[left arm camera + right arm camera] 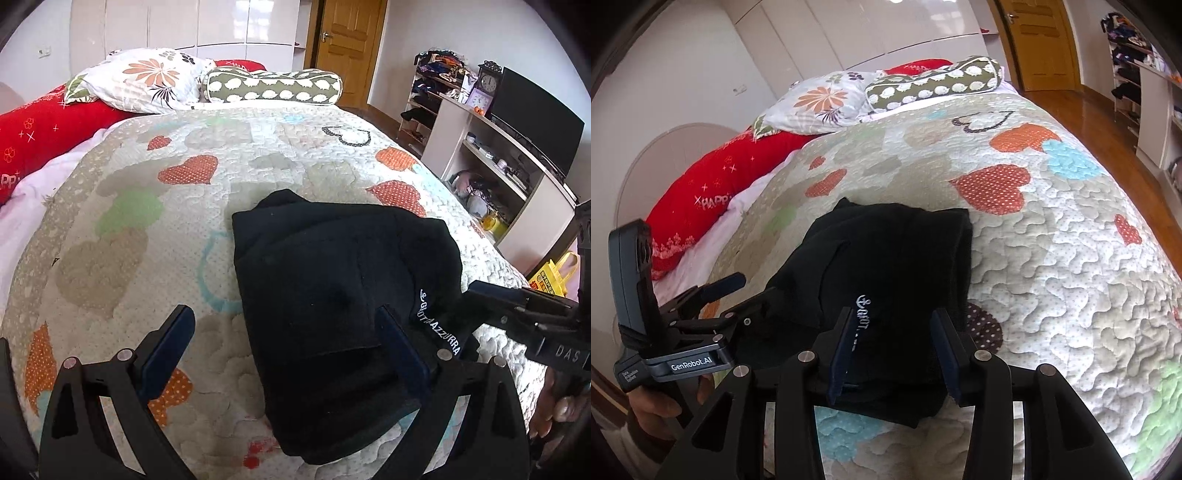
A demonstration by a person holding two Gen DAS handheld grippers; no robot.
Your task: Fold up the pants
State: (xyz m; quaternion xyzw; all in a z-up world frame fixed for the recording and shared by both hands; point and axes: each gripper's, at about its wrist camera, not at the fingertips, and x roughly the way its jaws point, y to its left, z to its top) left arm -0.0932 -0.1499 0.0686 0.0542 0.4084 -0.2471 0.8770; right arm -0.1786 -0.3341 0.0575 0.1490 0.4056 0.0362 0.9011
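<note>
The bed [258, 140] carries my pants [332, 295], already a compact black bundle, so folding looks nearly finished, perhaps only tidying left; left gripper [288, 343] and right gripper [894, 347] both gape, gripping nothing

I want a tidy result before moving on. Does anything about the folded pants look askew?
The black pants lie folded on the quilt, but a corner of fabric pokes past the far edge, so the bundle isn't square.
</note>
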